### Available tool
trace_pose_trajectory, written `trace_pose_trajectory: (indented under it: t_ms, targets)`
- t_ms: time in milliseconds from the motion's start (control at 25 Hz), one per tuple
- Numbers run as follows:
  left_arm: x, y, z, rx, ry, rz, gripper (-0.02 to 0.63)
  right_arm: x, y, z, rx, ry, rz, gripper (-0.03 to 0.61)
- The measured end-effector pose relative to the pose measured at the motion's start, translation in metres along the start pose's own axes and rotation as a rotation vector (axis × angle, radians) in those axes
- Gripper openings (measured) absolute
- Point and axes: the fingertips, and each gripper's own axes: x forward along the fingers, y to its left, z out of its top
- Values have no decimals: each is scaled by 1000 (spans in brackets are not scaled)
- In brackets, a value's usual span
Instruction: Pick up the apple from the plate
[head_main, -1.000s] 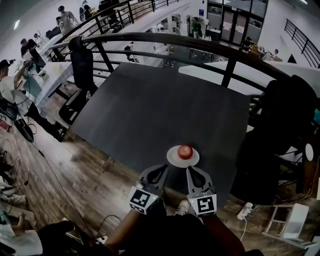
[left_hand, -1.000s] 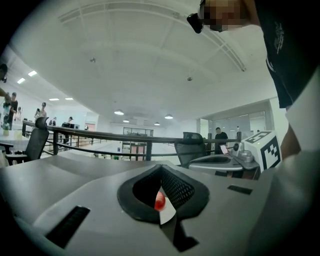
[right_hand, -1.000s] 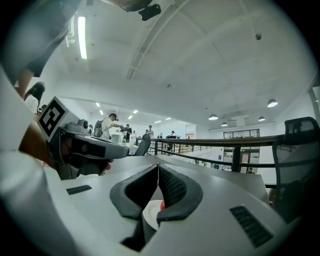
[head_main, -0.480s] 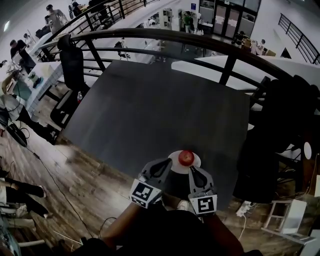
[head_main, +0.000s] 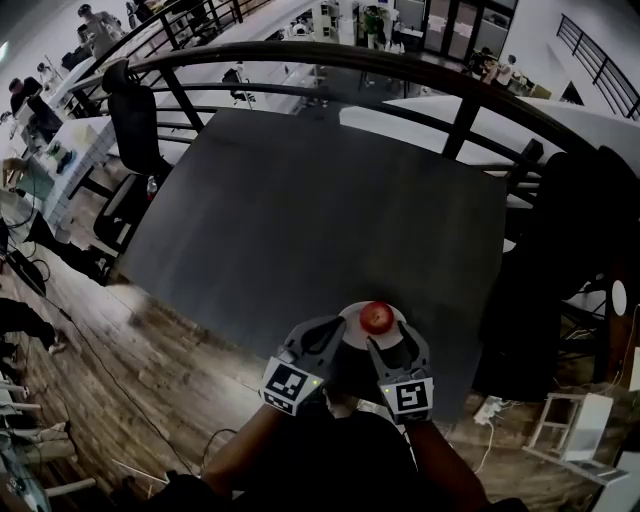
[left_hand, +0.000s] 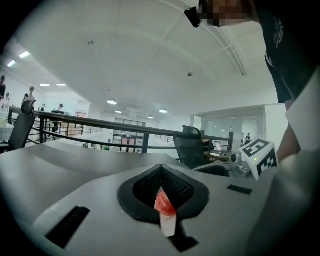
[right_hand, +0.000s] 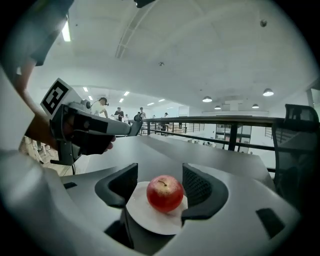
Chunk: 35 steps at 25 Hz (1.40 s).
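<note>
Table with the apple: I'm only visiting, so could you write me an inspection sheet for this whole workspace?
Surface: dark table, bare apart from the plate near the person's edge.
Job's things: red apple sitting on a white plate, not lifted.
Clutter: nothing seen on the table.
Grippers: left gripper shut and empty, beside the plate. Right gripper open, its jaws have just been opening; the apple shows in the gap, pads not touching it.
Cables: none on the table; a cable and a power strip on the wooden floor.
Surroundings: black railing, office chair, people at desks beyond.
</note>
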Motion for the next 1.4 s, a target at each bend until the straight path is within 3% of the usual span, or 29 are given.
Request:
trace_pose_trajectory:
  t_ms: [520,920,1400]
  targets:
    - [8,16,-24,-44,37,19,23,49,-8,-71,18,223,-4,385]
    - [4,40,-38,-46,72,51,23,67,-8,-79,22,279,5,388]
    - [-3,48,-52,-58,92,59,23,70,-8,-80,15,276,12,388]
